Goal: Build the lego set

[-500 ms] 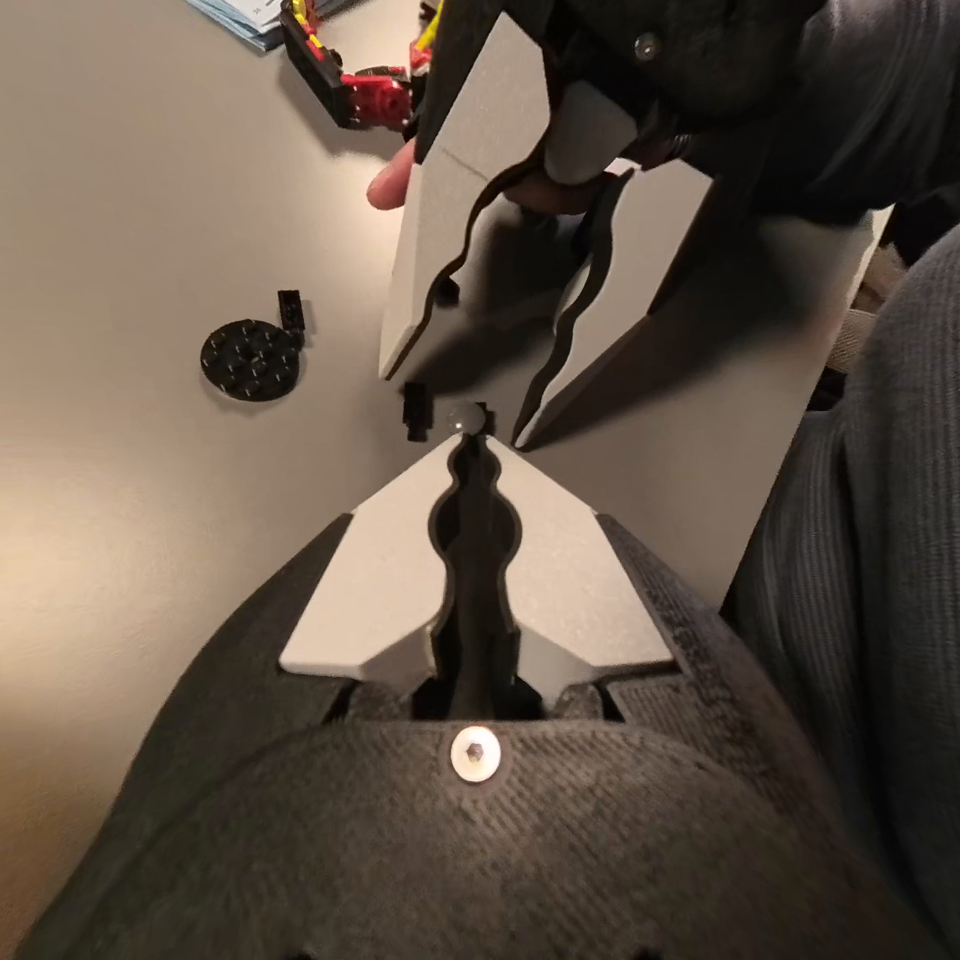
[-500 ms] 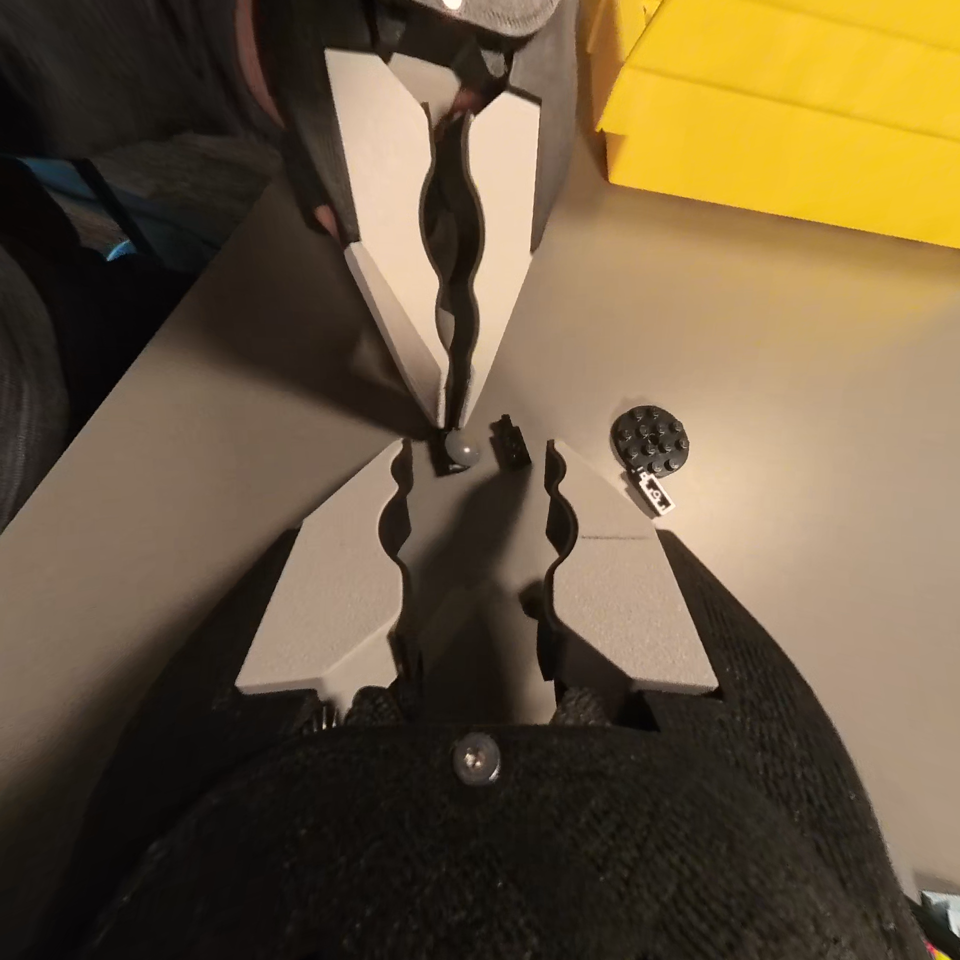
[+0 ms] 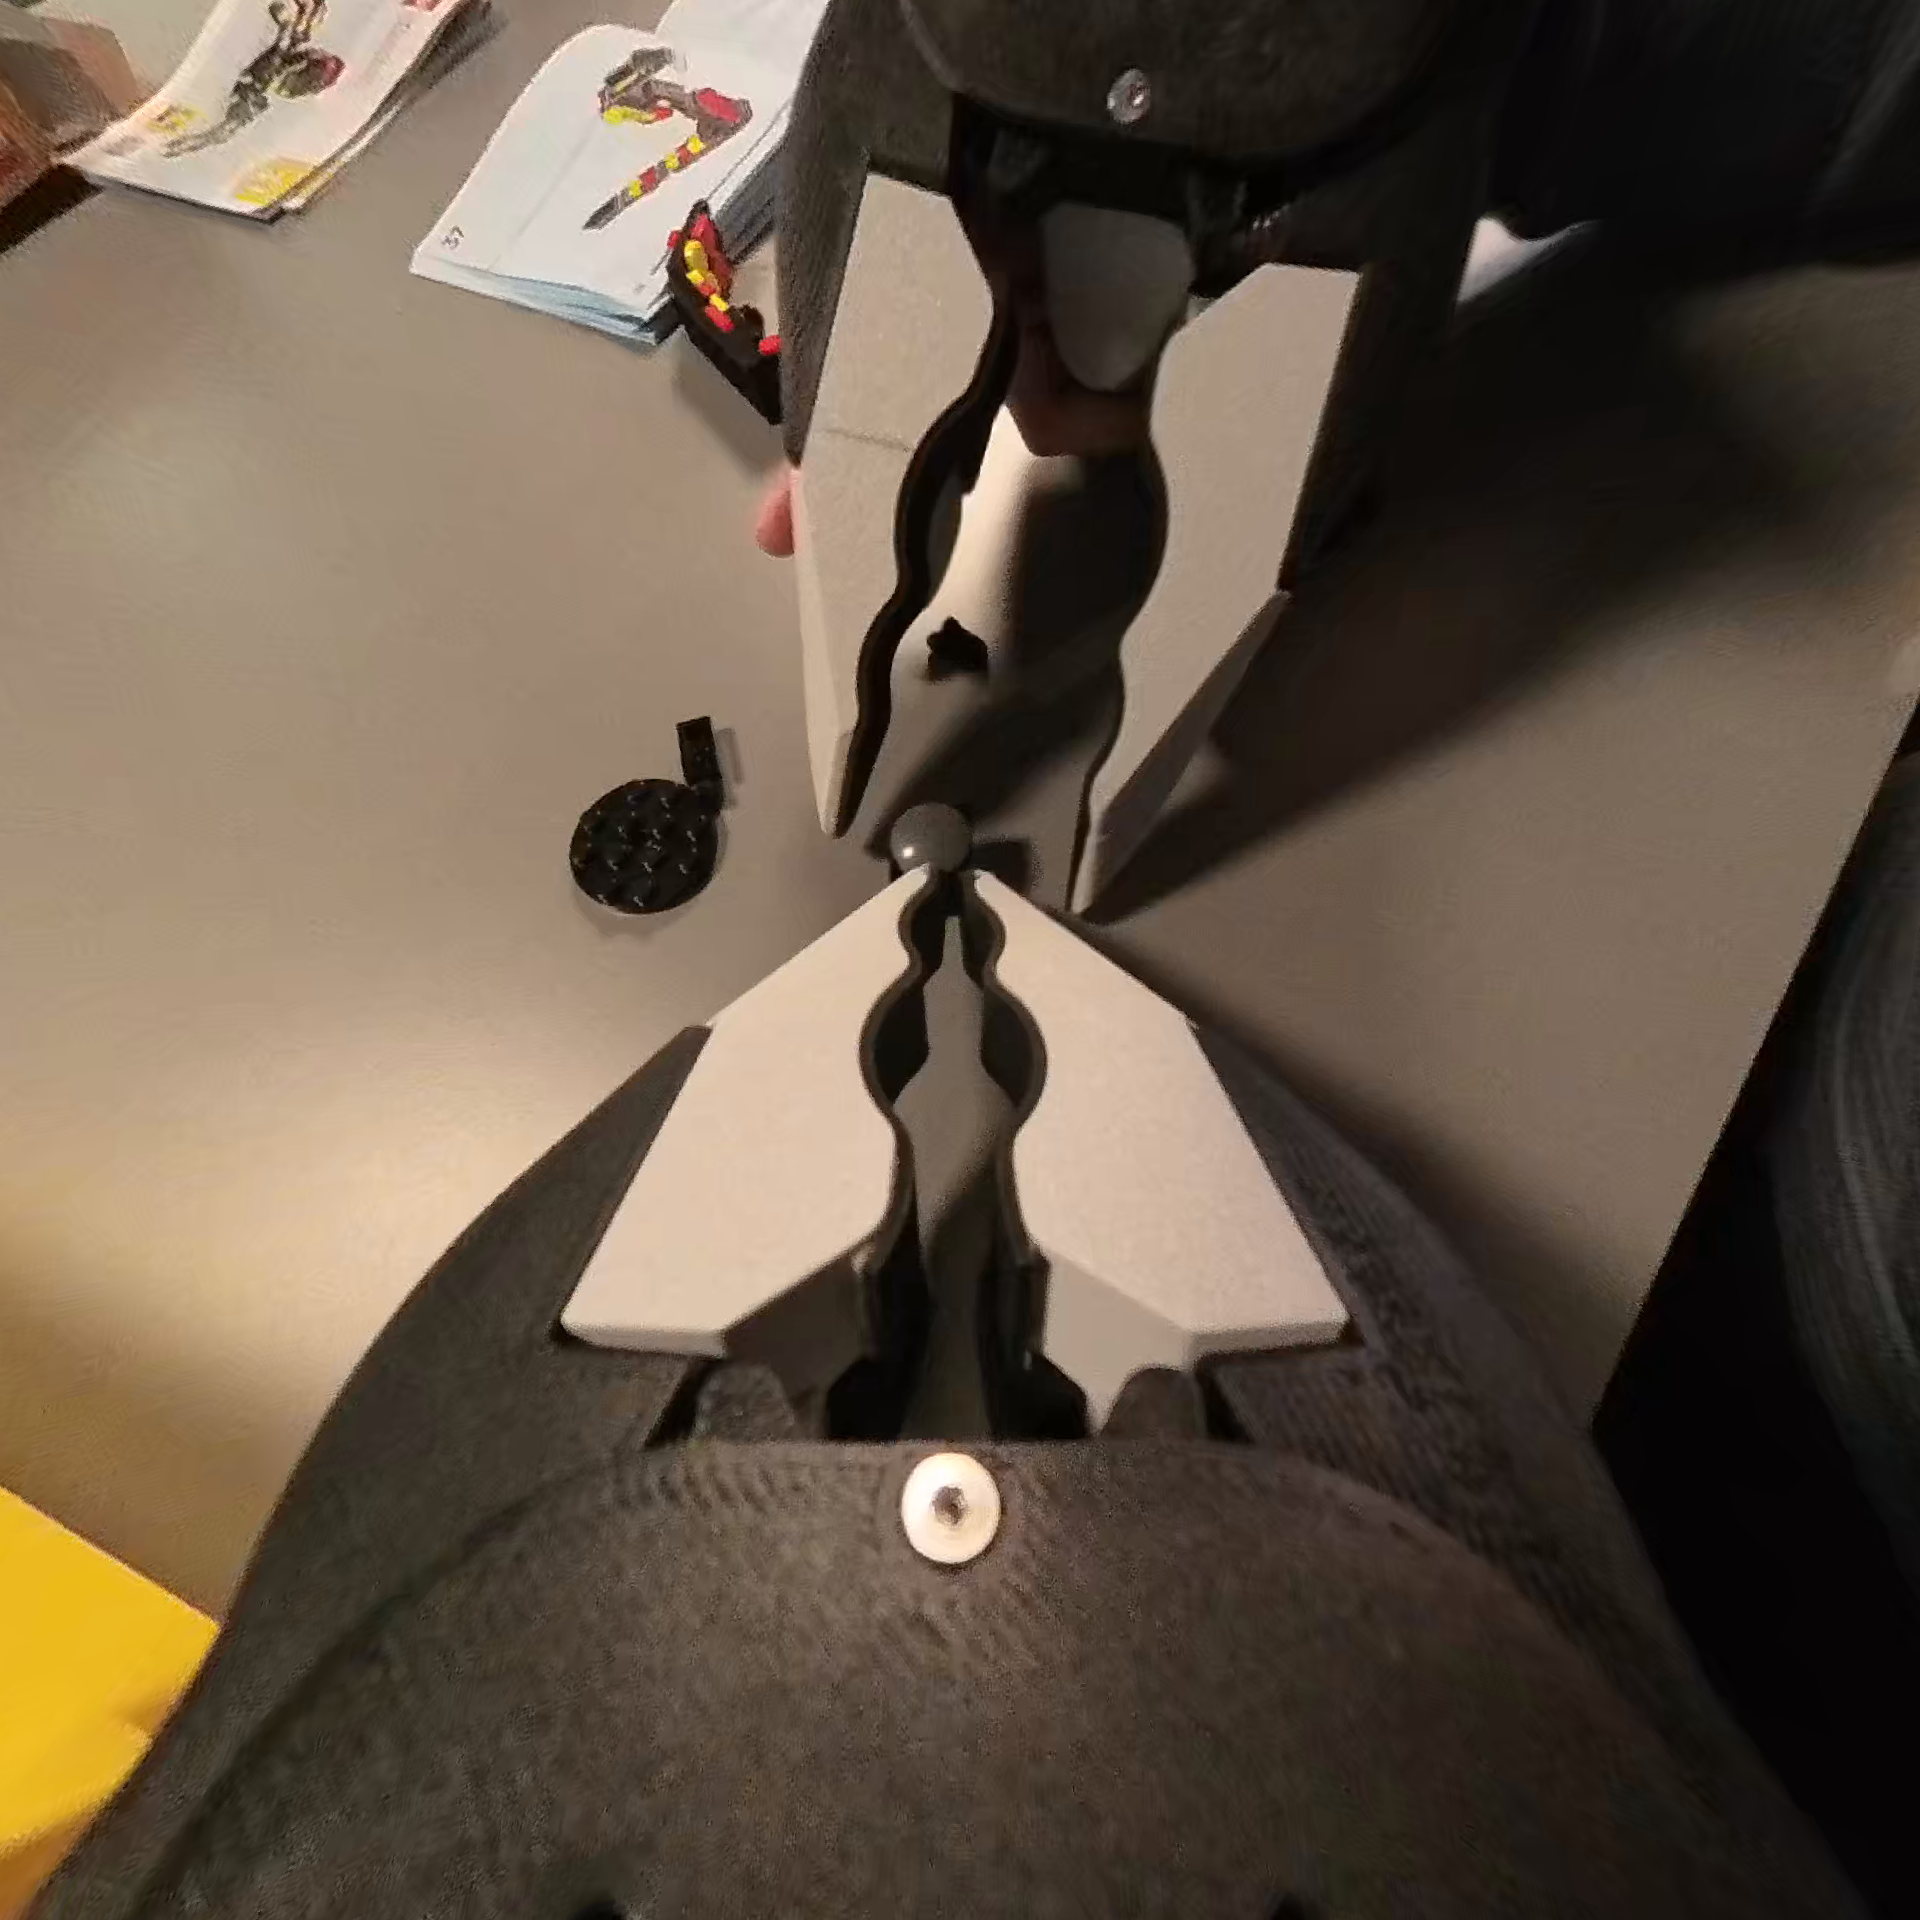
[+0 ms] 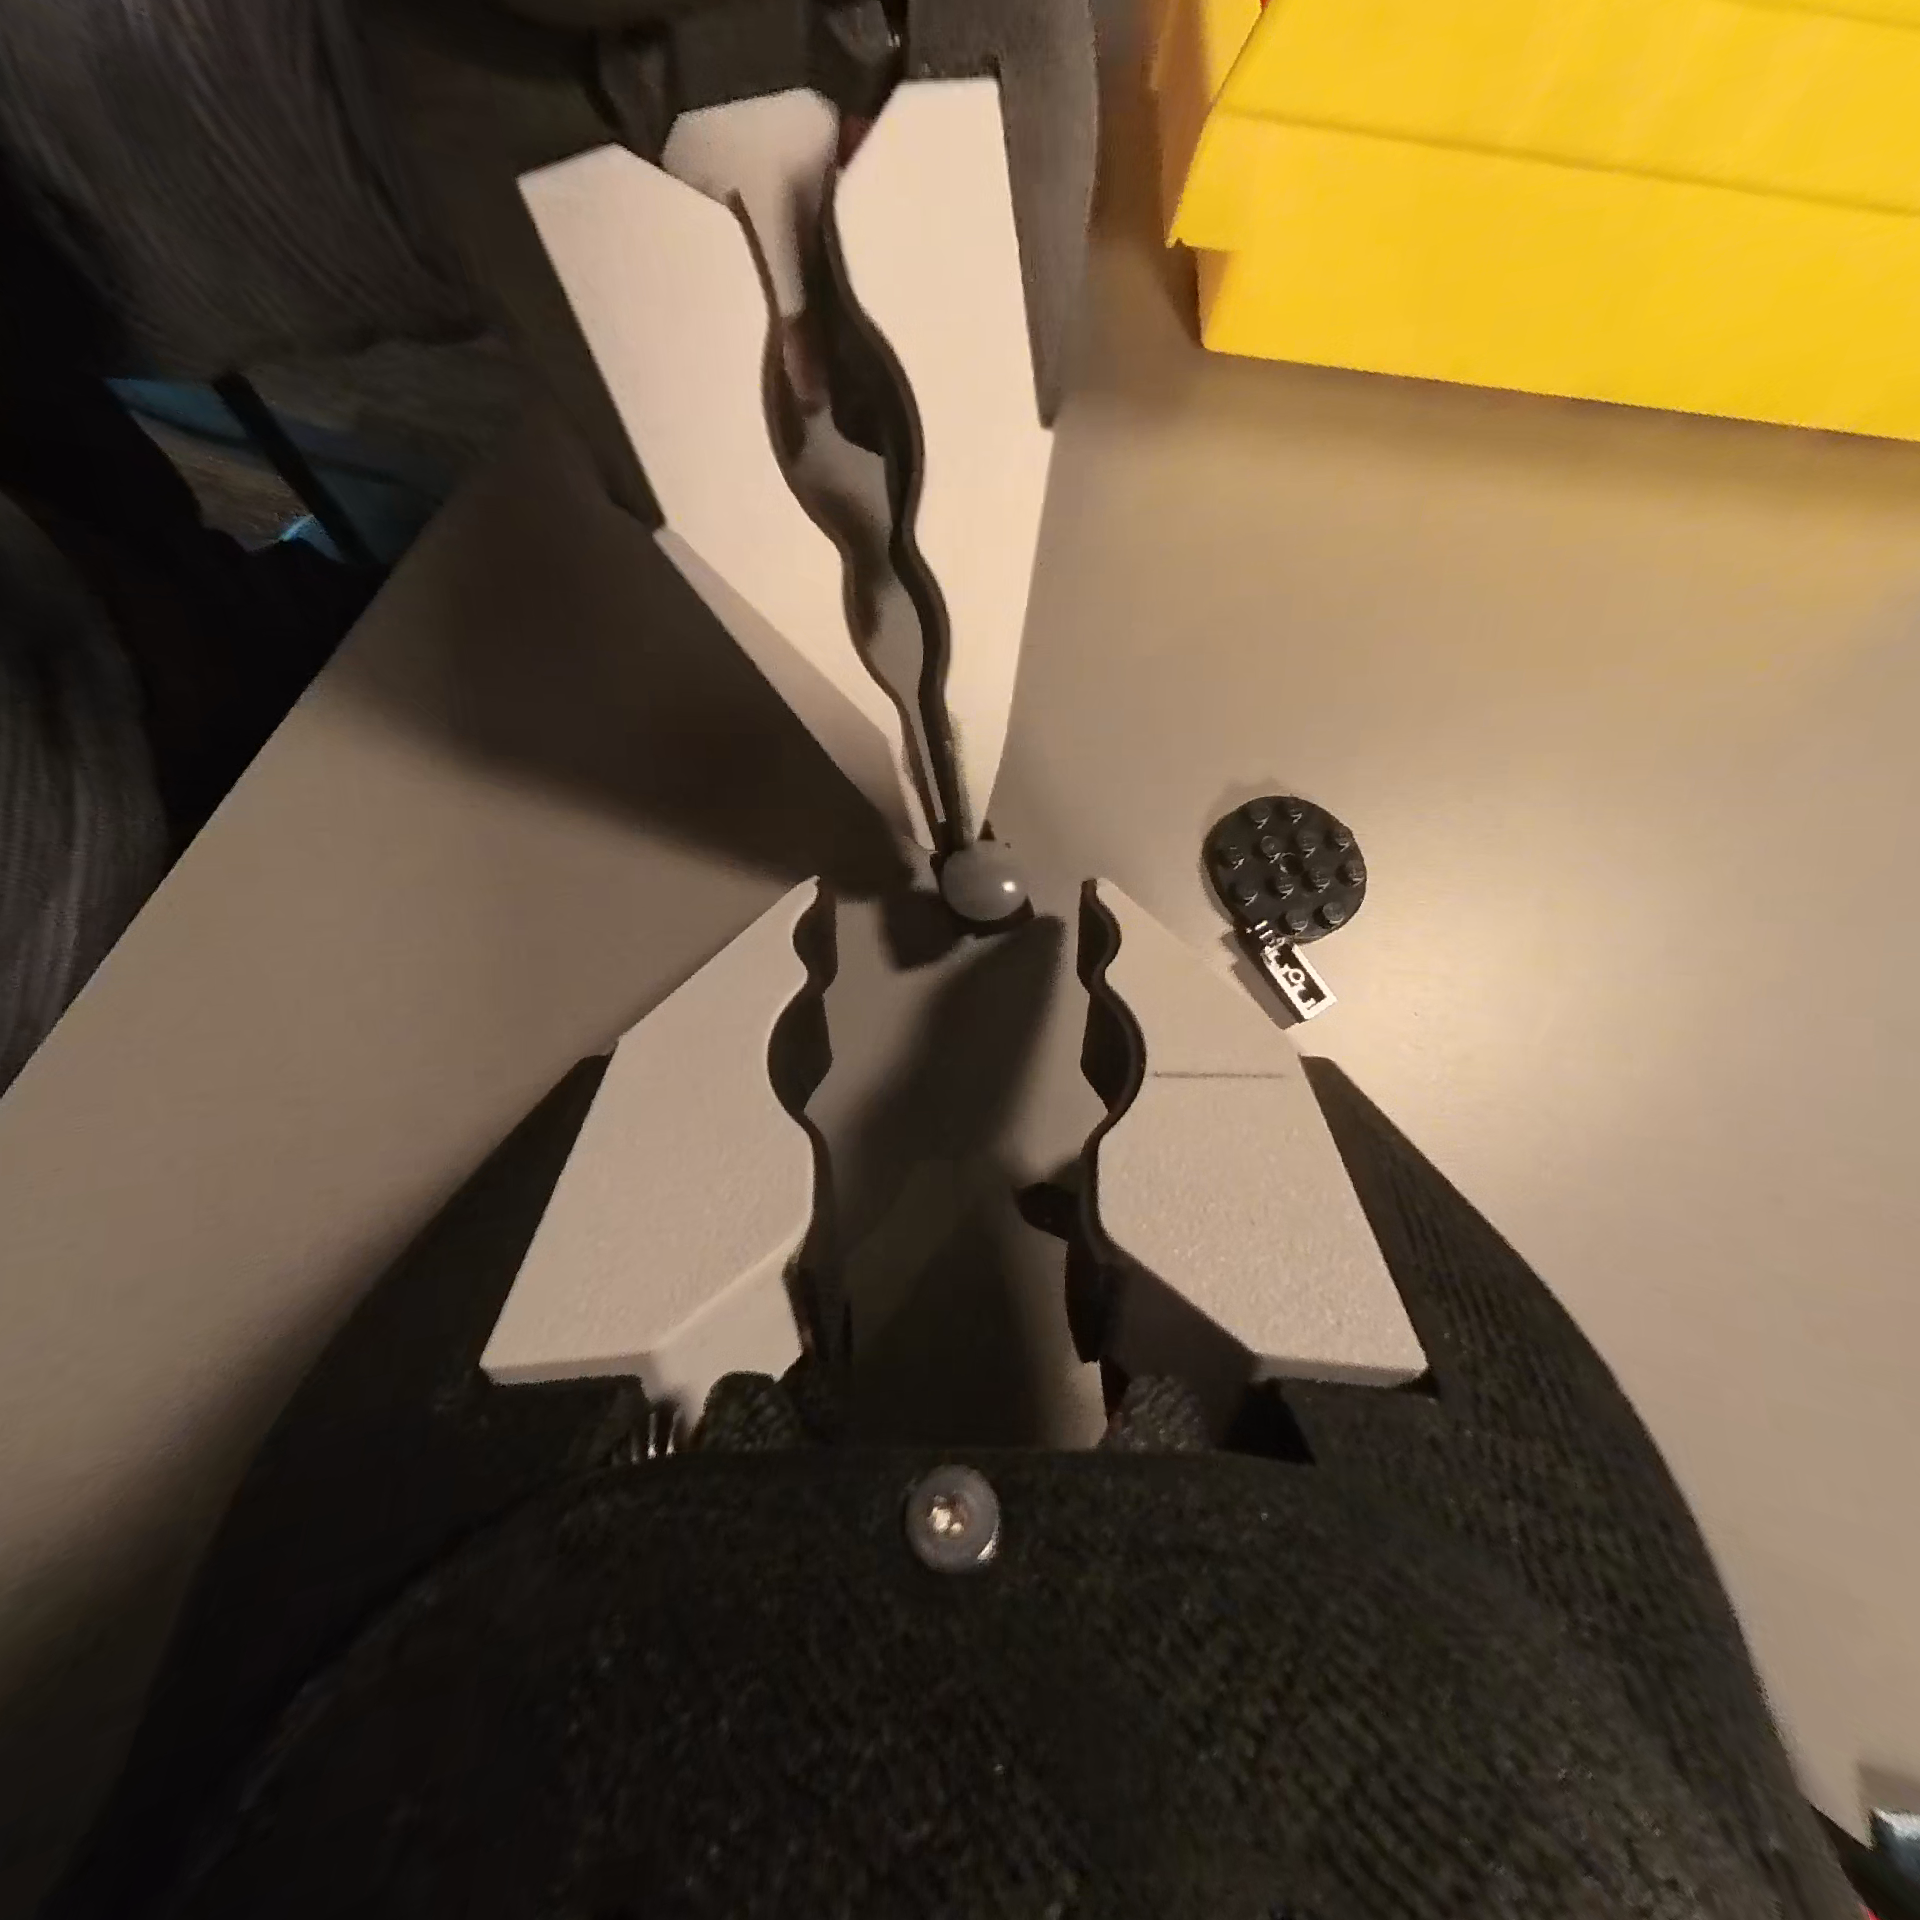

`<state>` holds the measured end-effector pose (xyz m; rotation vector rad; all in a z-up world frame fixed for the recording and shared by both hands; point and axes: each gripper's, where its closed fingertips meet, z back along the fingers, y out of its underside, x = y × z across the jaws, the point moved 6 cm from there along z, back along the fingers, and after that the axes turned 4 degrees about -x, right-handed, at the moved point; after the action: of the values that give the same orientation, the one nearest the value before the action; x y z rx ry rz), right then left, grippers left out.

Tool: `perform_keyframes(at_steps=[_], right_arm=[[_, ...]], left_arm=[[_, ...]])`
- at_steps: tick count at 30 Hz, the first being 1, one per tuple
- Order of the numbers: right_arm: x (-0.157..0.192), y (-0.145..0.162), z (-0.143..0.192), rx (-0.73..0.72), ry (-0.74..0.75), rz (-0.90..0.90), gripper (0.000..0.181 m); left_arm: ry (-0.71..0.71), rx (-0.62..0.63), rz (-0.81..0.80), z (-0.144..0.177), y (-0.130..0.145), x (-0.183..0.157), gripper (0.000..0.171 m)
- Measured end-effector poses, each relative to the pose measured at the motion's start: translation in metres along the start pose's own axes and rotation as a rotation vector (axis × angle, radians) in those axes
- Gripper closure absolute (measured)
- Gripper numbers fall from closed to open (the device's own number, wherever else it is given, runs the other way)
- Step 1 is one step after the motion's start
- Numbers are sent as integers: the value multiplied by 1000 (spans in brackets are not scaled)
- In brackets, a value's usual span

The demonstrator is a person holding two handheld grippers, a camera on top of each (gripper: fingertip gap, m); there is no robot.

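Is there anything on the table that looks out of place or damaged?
Nothing looks damaged or spilled. The left gripper is shut on a small piece with a grey ball; the right gripper waits open around it. The black round plate and a small black piece lie flat beside it, loose but not astray.

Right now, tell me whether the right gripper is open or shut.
Open. In the right wrist view the right gripper has a wide gap between its fingertips, bare table showing through; nothing is clamped.
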<state>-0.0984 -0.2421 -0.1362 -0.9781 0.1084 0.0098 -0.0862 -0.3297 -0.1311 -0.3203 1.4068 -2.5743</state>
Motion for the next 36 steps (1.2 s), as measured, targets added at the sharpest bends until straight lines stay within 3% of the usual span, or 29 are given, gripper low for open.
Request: perform_keyframes(at_steps=[18, 27, 36], right_arm=[[-6, 0, -7, 24, -87, -39, 148], [-10, 0, -7, 26, -77, -34, 165], [-10, 0, -7, 26, -78, -45, 166]], left_arm=[[-14, 58, -56, -2, 7, 2, 171], [-13, 57, -42, -2, 7, 3, 170], [10, 43, 15, 2, 8, 6, 149]])
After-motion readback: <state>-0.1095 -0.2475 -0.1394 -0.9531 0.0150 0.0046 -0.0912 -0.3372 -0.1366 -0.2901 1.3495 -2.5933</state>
